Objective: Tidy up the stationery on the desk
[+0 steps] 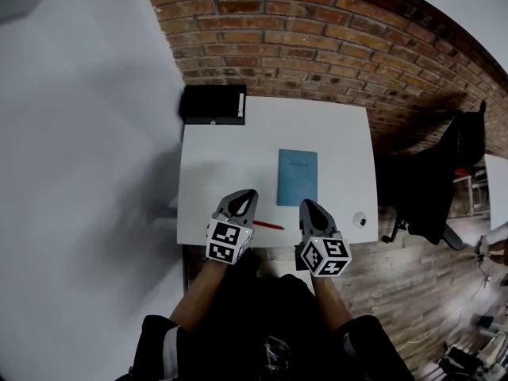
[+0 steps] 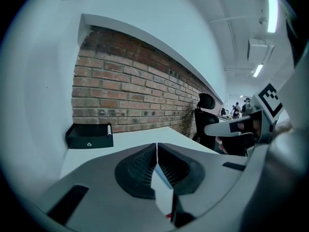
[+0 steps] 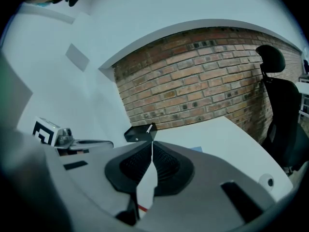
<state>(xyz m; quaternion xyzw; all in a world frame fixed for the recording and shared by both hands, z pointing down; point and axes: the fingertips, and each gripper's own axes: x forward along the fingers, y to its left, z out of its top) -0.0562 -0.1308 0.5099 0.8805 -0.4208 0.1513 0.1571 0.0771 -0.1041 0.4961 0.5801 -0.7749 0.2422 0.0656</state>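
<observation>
A blue notebook point(image 1: 298, 177) lies flat in the middle of the white desk point(image 1: 214, 161). A red pen point(image 1: 268, 225) rests near the desk's front edge, between my two grippers. A black box point(image 1: 213, 104) with a white marker point(image 1: 240, 105) on its right side sits at the far left corner; it also shows in the left gripper view point(image 2: 89, 135) and the right gripper view point(image 3: 140, 133). My left gripper point(image 1: 247, 195) hovers at the front edge, left of the pen, shut and holding nothing. My right gripper point(image 1: 306, 206) sits just right of the pen, shut and holding nothing.
A small white round object point(image 1: 360, 221) lies at the desk's front right corner. A brick wall point(image 1: 317, 46) runs behind the desk. A black office chair point(image 1: 444, 173) stands to the right of the desk. A white wall borders the left side.
</observation>
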